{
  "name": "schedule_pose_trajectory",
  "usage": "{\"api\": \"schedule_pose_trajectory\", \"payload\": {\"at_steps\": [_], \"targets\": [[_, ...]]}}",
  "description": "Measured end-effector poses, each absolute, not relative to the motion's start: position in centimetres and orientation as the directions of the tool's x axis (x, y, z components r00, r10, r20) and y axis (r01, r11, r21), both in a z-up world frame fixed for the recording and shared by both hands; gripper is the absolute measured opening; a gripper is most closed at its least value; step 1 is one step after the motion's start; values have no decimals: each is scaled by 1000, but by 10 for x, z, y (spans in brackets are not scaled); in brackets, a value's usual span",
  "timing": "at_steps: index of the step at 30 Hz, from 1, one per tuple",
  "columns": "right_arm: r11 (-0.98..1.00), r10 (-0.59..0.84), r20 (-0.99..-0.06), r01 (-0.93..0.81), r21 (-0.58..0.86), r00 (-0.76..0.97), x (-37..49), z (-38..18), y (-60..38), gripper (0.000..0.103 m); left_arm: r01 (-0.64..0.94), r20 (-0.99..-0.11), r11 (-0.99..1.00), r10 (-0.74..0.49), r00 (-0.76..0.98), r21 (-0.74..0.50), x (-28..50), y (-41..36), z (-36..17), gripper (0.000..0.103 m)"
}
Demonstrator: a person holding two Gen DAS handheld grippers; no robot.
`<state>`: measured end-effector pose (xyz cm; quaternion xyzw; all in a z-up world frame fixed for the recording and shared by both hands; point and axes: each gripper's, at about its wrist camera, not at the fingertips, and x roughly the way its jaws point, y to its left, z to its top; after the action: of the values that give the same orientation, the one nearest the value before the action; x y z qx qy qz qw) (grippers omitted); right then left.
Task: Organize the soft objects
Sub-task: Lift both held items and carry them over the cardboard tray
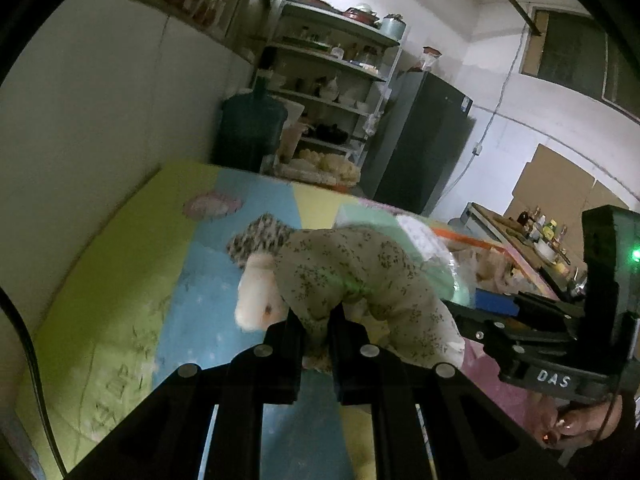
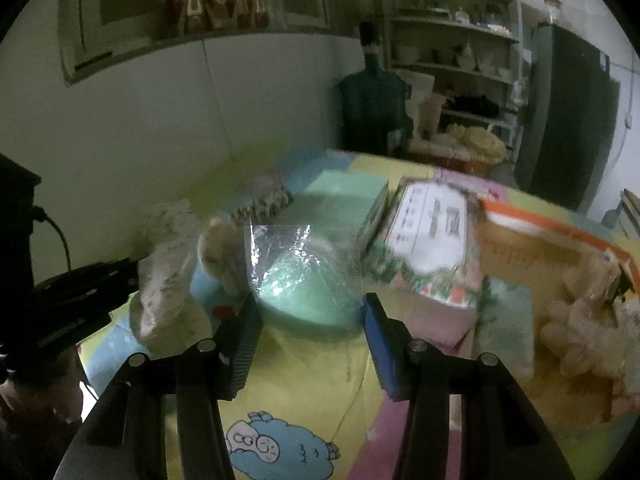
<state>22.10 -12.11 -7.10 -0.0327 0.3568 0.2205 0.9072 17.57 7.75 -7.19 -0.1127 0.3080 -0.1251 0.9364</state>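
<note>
A soft doll (image 1: 352, 272) in pale flowered cloth, with a cream face and a spotted cap, hangs above the colourful play mat (image 1: 120, 280). My left gripper (image 1: 316, 328) is shut on its lower body. The doll (image 2: 168, 288) also shows at the left of the right wrist view, held by the left gripper's fingers (image 2: 100, 280). My right gripper (image 2: 310, 316) has a mint-green soft item in crinkly clear plastic (image 2: 304, 292) between its pads, and both pads press on its sides. In the left wrist view the right gripper's fingers (image 1: 480, 320) reach in from the right, towards the green item (image 1: 444, 276).
On the mat behind lie a flat green box (image 2: 344, 196), a flowered pack with a white label (image 2: 432, 236), an orange-edged box (image 2: 532, 248) and a beige plush (image 2: 580, 332). A white wall borders the mat's left. A water jug (image 1: 252, 128), shelves (image 1: 332, 80) and a dark fridge (image 1: 420, 140) stand beyond.
</note>
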Motion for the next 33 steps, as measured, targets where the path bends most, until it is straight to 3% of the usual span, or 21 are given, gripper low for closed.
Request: {"api": "schedule_pose_trajectory", "payload": {"at_steps": [12,33], "targets": [[906,381,-587,-415,84,714,229,-32,-142,52,180,-492,950,-287,822,-255,208,48,-34,12],[922,369,-545,-371,111,753,257,-19,-199,52,219,-510,949,-308,803,-229,256,-18,-29,12]]}}
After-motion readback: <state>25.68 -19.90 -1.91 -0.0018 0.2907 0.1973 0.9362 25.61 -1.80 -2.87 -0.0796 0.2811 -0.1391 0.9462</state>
